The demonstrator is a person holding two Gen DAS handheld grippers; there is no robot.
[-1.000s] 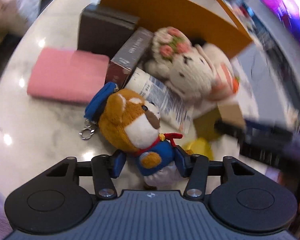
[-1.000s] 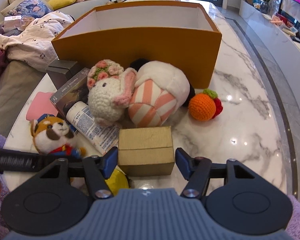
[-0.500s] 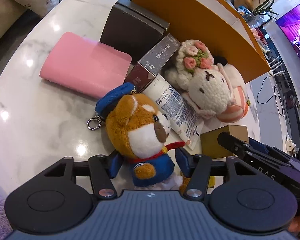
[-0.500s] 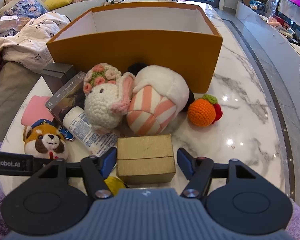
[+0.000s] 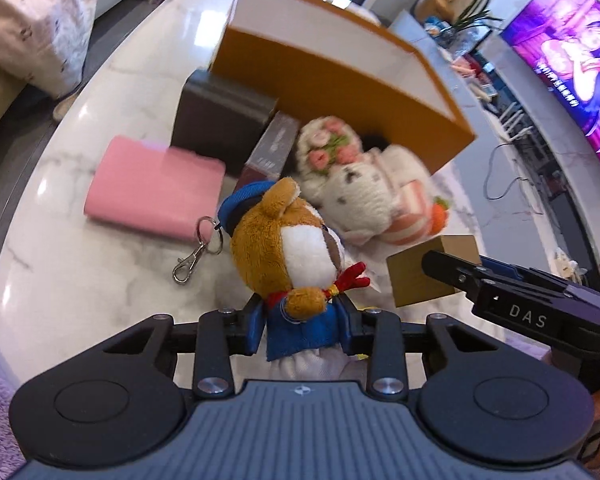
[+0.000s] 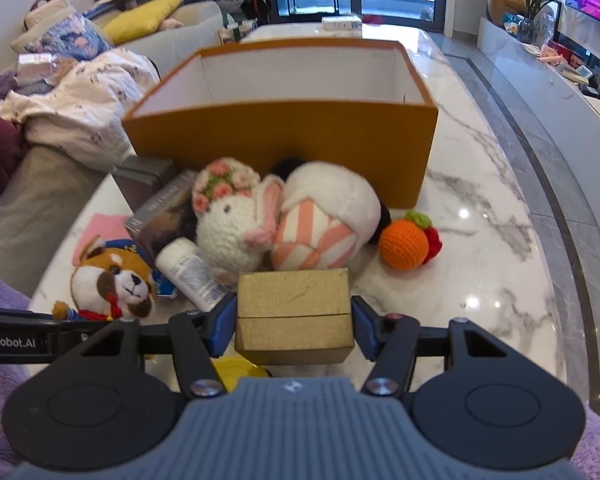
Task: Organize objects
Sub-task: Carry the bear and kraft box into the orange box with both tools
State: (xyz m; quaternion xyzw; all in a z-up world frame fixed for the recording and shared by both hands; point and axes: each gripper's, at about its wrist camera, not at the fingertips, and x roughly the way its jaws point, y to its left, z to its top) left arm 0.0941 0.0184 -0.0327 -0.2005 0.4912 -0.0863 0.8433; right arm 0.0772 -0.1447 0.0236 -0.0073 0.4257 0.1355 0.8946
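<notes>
The left gripper points steeply down at the marble tabletop, its 2 fingers closing on the blue-jacketed body of the red panda plush, pads pressed against its sides. The plush stands upright between them, its keyring clip dangling above the marble. Half a second ago the plush lay lower with the pads still clear of it; now it is pinched and raised, and the tube under it is hidden.

The right gripper also tilts downward, its fingers pinching the gold box by its 2 side faces. Against the earlier frame the box sits higher, showing its underside edge and a yellow object beneath it.

Behind them the pile lies as before: a crocheted bunny leaning on a pink-striped plush, a crocheted orange just beside that, a white tube, a dark carton, a brown box and a pink pouch. The open orange box stands behind the pile, touching the plush toys.
</notes>
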